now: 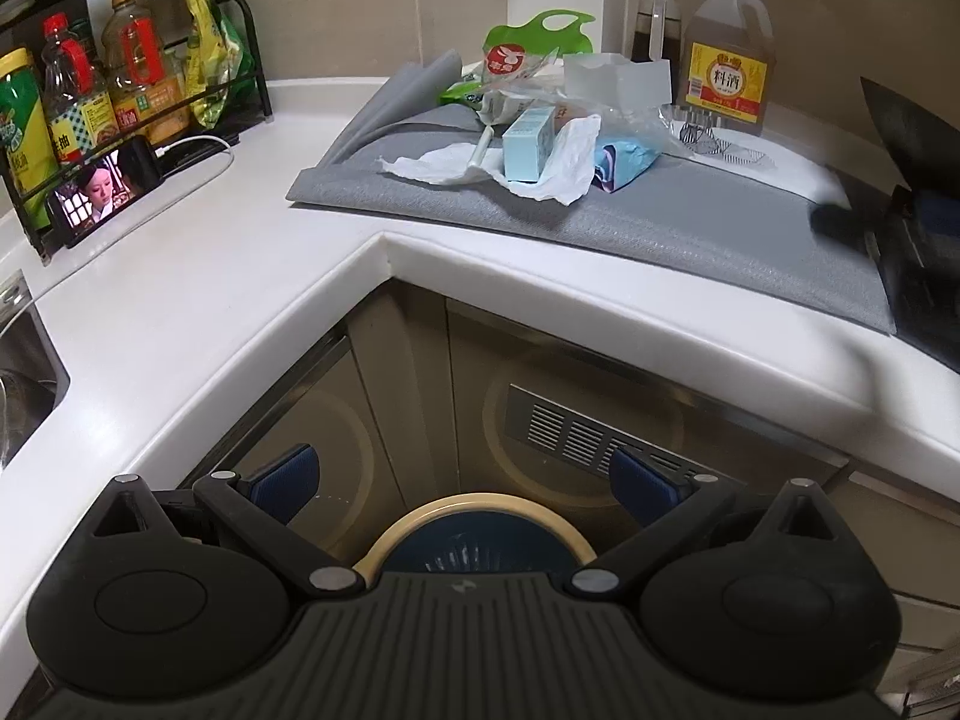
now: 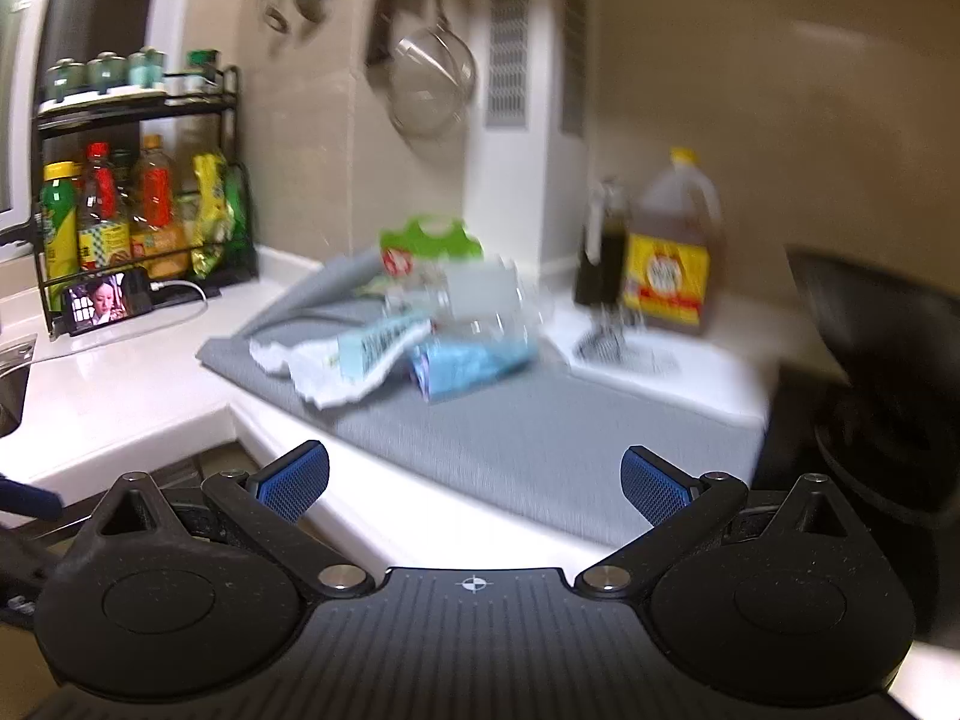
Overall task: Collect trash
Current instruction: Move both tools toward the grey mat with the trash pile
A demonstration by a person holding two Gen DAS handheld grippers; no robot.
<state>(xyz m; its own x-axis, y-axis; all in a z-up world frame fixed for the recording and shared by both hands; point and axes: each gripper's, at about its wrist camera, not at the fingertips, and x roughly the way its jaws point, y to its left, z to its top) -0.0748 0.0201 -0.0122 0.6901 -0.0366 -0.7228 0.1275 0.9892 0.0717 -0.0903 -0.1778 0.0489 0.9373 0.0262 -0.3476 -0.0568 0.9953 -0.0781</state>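
Observation:
A pile of trash lies on a grey mat (image 1: 690, 222) on the white counter: a crumpled white tissue (image 1: 558, 171), a light blue carton (image 1: 528, 144), a blue wrapper (image 1: 624, 162), clear plastic bags (image 1: 516, 78) and a green packet (image 1: 543, 27). The pile also shows, blurred, in the right wrist view (image 2: 420, 336). A blue bin with a tan rim (image 1: 474, 534) stands on the floor right under my left gripper (image 1: 468, 480), which is open and empty. My right gripper (image 2: 474, 480) is open and empty at the counter edge, short of the pile.
A large cooking wine jug (image 1: 729, 60) and a dark bottle (image 1: 654, 24) stand behind the mat. A black rack of bottles (image 1: 120, 90) and a phone (image 1: 102, 192) sit at left. A sink (image 1: 24, 384) is far left, a black wok (image 2: 882, 360) at right.

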